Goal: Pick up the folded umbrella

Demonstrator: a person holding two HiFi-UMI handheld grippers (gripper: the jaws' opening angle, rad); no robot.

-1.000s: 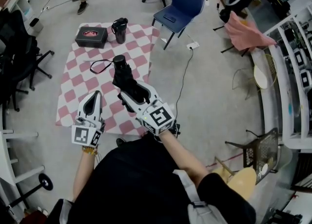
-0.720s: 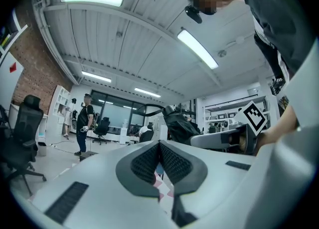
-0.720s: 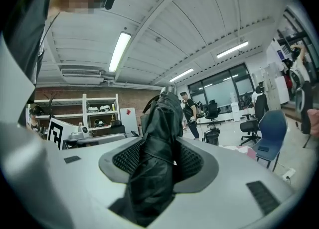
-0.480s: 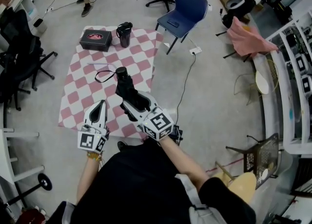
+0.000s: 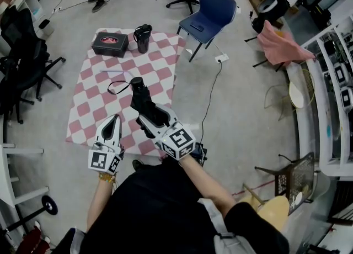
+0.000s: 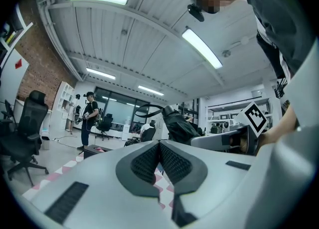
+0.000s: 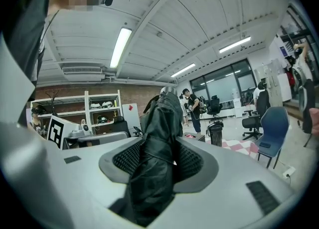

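Observation:
The folded black umbrella [image 5: 142, 97] hangs in the air above the mat, and my right gripper [image 5: 152, 116] is shut on its lower part. Its handle end with a strap loop [image 5: 117, 86] points away from me. In the right gripper view the umbrella [image 7: 162, 133] runs up between the ribbed pads [image 7: 124, 159], which press on it from both sides. My left gripper [image 5: 112, 126] is beside it on the left, shut, with nothing in it. In the left gripper view its pads [image 6: 149, 162] meet, and the umbrella [image 6: 180, 126] shows beyond them to the right.
A red-and-white checked mat [image 5: 91, 106] lies on the floor, with a black box [image 5: 110, 43] and a dark flask [image 5: 143, 37] at its far end. A blue chair [image 5: 212, 9] stands behind it, black office chairs [image 5: 22, 65] to the left, and a cable [image 5: 209, 95] to the right.
Both grippers have sunk a little and come slightly nearer to me. The umbrella stays in the right one. The left stays shut and empty.

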